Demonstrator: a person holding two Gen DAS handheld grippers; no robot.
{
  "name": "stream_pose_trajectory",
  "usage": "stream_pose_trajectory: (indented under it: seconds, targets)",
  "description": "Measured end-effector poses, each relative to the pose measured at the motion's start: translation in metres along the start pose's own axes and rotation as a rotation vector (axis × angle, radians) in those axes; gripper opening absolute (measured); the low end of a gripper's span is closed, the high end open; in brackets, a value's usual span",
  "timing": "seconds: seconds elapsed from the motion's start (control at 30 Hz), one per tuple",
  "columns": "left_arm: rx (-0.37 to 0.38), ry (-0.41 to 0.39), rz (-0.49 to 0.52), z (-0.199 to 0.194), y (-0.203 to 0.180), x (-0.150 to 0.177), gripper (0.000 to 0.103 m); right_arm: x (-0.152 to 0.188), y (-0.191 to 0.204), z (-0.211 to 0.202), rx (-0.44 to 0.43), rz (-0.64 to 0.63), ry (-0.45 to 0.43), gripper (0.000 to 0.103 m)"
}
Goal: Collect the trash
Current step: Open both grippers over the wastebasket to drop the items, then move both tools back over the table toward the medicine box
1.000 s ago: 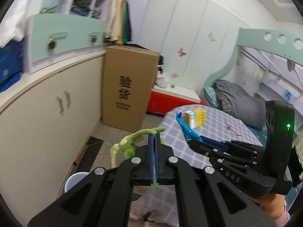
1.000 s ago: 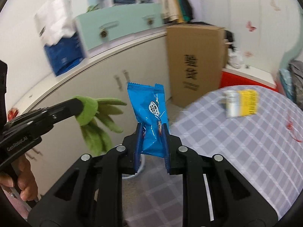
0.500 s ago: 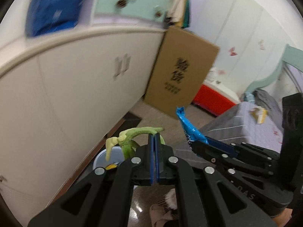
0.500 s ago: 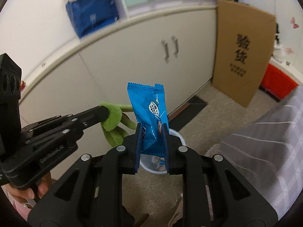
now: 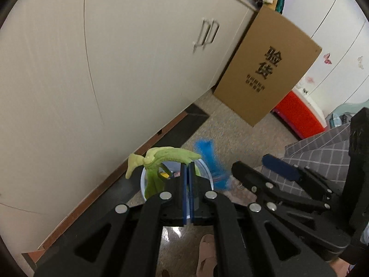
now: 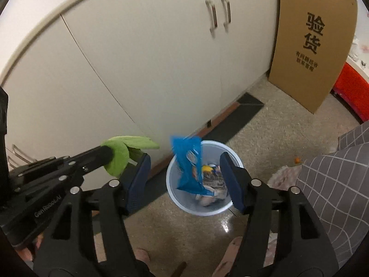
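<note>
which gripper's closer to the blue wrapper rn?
Right. The right gripper is open with the blue wrapper between its fingers, above the white bin. The left gripper, shut on the green peel, is off to the wrapper's left.

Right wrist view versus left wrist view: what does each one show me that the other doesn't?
Only the right wrist view shows inside the white round bin, with wrappers already there, and the right gripper with jaws wide open. Only the left wrist view shows the left gripper with jaws shut on the limp green peel. Both show the blue snack wrapper loose above the bin, and the brown cardboard box.
</note>
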State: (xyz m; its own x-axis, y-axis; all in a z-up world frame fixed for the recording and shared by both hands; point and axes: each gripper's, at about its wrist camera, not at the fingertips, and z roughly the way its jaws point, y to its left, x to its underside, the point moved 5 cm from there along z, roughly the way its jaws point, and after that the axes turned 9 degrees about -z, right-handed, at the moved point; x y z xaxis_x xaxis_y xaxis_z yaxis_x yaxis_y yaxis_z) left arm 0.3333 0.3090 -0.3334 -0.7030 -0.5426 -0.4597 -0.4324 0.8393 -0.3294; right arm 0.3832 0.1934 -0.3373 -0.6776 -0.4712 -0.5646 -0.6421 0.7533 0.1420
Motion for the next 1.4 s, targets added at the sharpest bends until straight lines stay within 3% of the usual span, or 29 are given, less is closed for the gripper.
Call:
stream_pose_trajectory:
  seconds: [0.37,1.03,1.07,1.1,1.13,1.2,1.4]
  targets:
    - [-0.003,0.048,0.018,0.023,-0.007,0.010,0.002,0.007,-0.019,-0.009,0.018,0.041,0.010,0.062]
    - [0.030,0.069,0.089,0.035,-0.061,-0.009,0.005,0.000,-0.058,-0.055,0.105,0.111,-0.118,0.064]
    - [0.033,0.075,0.089,0.036,-0.063,-0.010,0.008,0.000,-0.060,-0.057,0.109,0.120,-0.122,0.064]
    - [0.027,0.086,0.084,0.039,-0.065,-0.011,0.023,0.001,-0.064,-0.059,0.109,0.132,-0.128,0.064]
    - [0.011,0.090,0.073,0.041,-0.063,-0.013,0.048,0.001,-0.066,-0.061,0.103,0.142,-0.129,0.064]
    - [-0.007,0.071,0.029,0.039,-0.056,-0.016,0.071,0.002,-0.068,-0.064,0.100,0.152,-0.131,0.064]
    - [0.004,0.067,0.001,0.027,-0.052,-0.012,0.071,0.001,-0.066,-0.080,0.090,0.154,-0.149,0.065]
